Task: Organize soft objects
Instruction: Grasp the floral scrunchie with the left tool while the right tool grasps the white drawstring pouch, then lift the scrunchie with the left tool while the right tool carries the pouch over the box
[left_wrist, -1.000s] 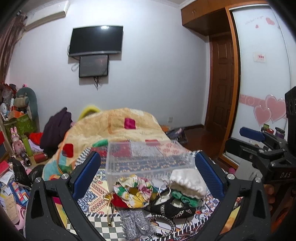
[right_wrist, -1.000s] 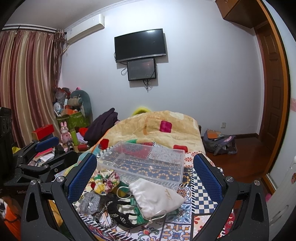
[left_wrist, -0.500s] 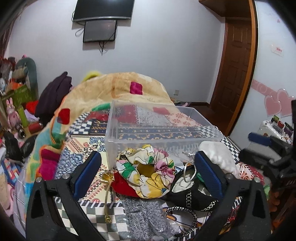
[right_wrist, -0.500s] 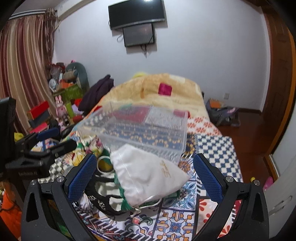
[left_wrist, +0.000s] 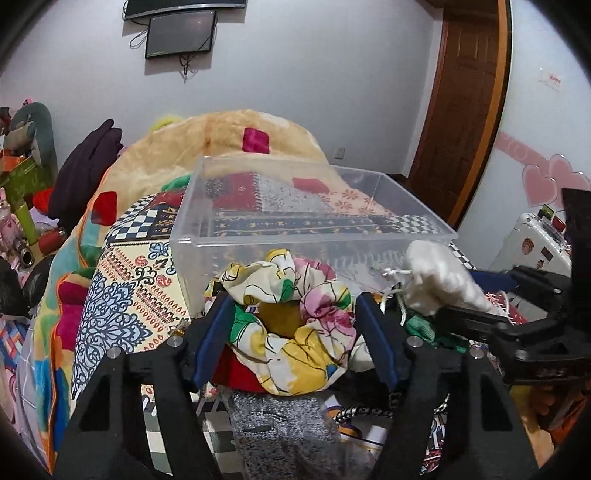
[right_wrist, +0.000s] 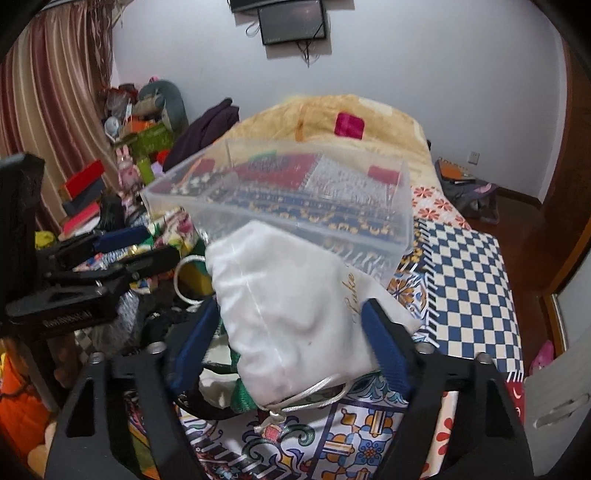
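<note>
My left gripper (left_wrist: 295, 332) has its blue pads closed on a floral fabric scrunchie (left_wrist: 291, 317) that sits on a pile of soft things in front of a clear plastic box (left_wrist: 295, 206). My right gripper (right_wrist: 291, 339) has its pads closed on a white drawstring pouch (right_wrist: 295, 306), which also shows in the left wrist view (left_wrist: 439, 284). The clear box (right_wrist: 295, 199) stands empty on the patterned bedspread just behind both. A grey knitted item (left_wrist: 280, 421) and a black-and-white headband (left_wrist: 354, 413) lie under the left gripper.
A folded yellow blanket (left_wrist: 229, 144) is heaped behind the box. Clutter and toys (right_wrist: 140, 147) fill the left side of the room. The checked part of the bedspread (right_wrist: 469, 280) lies to the right, with the bed edge and floor beyond.
Both grippers have moved forward and down onto the pile. The left jaws closed around the floral scrunchie and the right jaws closed around the white pouch.
</note>
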